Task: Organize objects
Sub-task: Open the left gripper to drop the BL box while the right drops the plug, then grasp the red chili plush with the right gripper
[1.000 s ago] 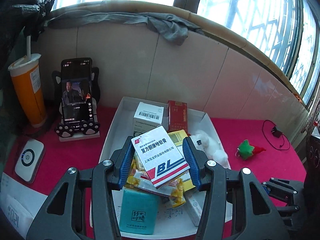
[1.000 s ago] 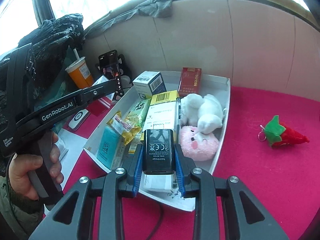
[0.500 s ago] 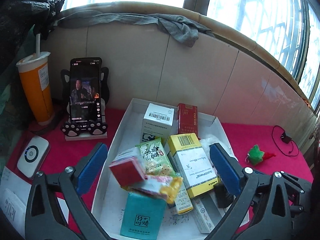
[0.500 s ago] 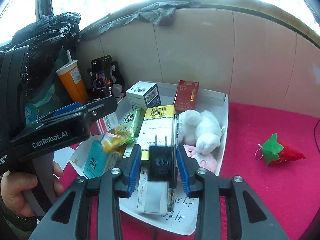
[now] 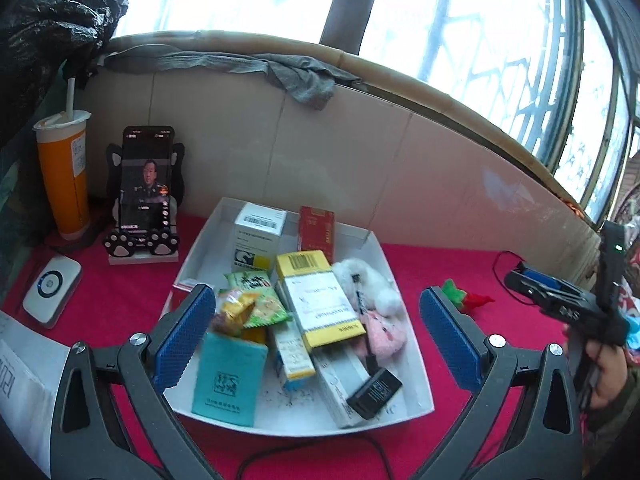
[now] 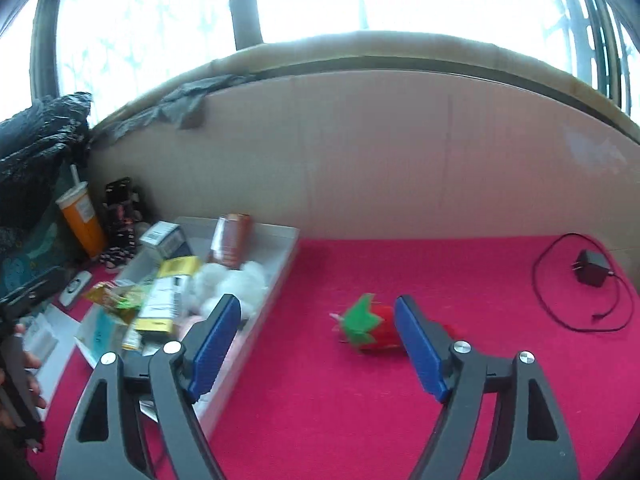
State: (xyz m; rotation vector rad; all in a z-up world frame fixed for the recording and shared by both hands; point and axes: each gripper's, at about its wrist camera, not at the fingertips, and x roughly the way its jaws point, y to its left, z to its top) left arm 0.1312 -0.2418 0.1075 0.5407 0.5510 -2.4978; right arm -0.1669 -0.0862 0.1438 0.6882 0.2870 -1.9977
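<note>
A white tray (image 5: 412,364) on the red cloth holds several medicine boxes, snack packets, a teal pack (image 5: 228,380), a white plush (image 5: 372,284), a pink plush (image 5: 384,332) and a black charger (image 5: 374,392) at its front right. My left gripper (image 5: 316,340) is open and empty, held above the tray's near side. My right gripper (image 6: 318,344) is open and empty over the cloth, right of the tray (image 6: 260,320). A red and green strawberry toy (image 6: 366,326) lies between its fingers, further off; it also shows in the left wrist view (image 5: 464,300).
An orange drink cup (image 5: 64,184), a phone on a paw stand (image 5: 146,196) and a white round-button device (image 5: 52,286) stand left of the tray. A black adapter with cable (image 6: 590,274) lies at the far right. A tiled wall and window sill close the back.
My left gripper opened and dropped its white and blue box into the tray. My right gripper let go of the black charger, now lying in the tray, and swung right toward the strawberry toy.
</note>
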